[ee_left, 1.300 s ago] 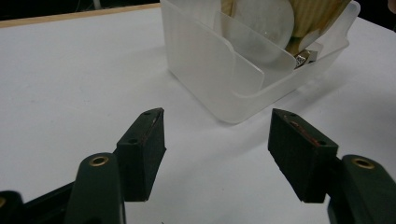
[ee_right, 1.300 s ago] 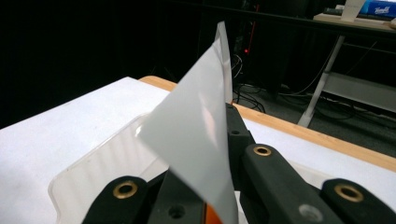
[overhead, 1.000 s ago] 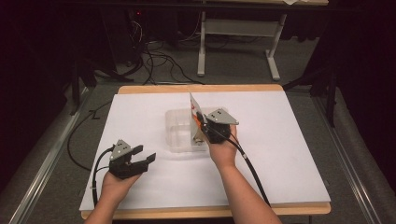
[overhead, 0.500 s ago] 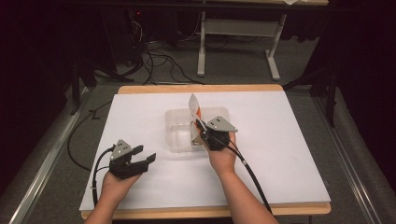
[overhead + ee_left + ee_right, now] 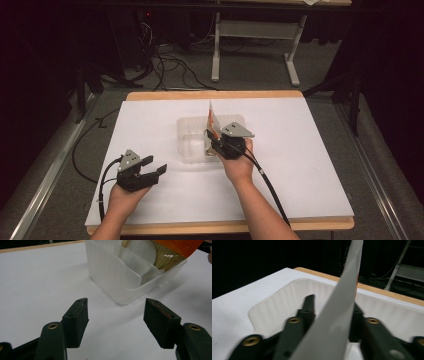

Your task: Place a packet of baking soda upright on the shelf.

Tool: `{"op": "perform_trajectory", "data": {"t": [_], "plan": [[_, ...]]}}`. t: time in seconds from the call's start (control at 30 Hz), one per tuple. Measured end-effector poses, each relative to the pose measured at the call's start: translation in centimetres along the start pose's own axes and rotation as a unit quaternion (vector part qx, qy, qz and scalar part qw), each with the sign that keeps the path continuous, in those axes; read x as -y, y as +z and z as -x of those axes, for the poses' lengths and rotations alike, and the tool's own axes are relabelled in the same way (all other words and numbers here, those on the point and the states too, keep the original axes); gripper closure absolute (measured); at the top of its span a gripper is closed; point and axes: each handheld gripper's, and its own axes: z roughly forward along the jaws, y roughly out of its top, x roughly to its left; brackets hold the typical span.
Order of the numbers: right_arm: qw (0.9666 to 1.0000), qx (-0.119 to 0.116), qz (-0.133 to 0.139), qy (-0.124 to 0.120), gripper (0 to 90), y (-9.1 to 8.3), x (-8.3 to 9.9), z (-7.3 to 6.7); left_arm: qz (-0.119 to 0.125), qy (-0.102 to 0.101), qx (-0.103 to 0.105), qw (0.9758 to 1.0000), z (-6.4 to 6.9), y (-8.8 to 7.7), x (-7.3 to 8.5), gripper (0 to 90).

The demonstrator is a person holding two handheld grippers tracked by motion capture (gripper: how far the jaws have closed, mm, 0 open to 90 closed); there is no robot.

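A clear plastic container [image 5: 192, 145] stands mid-table. A white and orange packet [image 5: 212, 119] stands upright at its right end. My right gripper [image 5: 214, 142] reaches into the container from the near side. Its jaws have just been opening, and in the right gripper view the packet [image 5: 337, 310] stands between them with a gap at the left fingertip [image 5: 310, 303]. My left gripper [image 5: 154, 169] rests open on the table at the front left, nothing between its jaws. In the left gripper view [image 5: 116, 315] it faces the container [image 5: 107, 272] and the packet's orange edge [image 5: 180, 246].
A white table top [image 5: 310, 150] with a wooden rim [image 5: 215, 94] carries everything. Cables and a metal table frame [image 5: 250, 45] lie on the dark floor beyond the far edge. A rail [image 5: 375, 190] runs along the right side.
The right hand has eased slightly down and left with the packet at the container. The left gripper has stayed where it was.
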Motion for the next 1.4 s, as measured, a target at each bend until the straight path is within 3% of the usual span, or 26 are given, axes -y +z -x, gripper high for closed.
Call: {"op": "perform_trajectory", "data": {"t": [0.17, 0.33, 0.77, 1.1, 1.4], "plan": [[0.9998, 0.013, -0.013, 0.0, 34.7, -0.2, -0.4, 0.2, -0.002, 0.001, 0.0, 1.0, 0.0, 0.1, 0.0, 36.8], [0.9999, 0.014, -0.008, 0.002, 25.3, -0.9, -0.9, 0.5, 0.0, 0.0, 0.0, 1.0, 0.0, 0.0, 0.0, 36.8], [0.9999, -0.004, -0.011, 0.003, 25.6, -3.0, -1.0, 1.0, -0.004, 0.0, -0.003, 1.0, -0.2, 0.0, 0.0, 36.7], [0.9997, -0.007, -0.025, -0.003, 26.0, -5.0, 0.7, 1.3, -0.002, -0.004, -0.006, 1.0, -0.5, -0.2, 0.0, 36.6], [0.9996, 0.001, -0.029, -0.008, 26.3, -8.4, 2.4, 2.5, -0.008, 0.003, -0.007, 0.9999, -0.2, 0.0, 0.1, 36.5]]}}
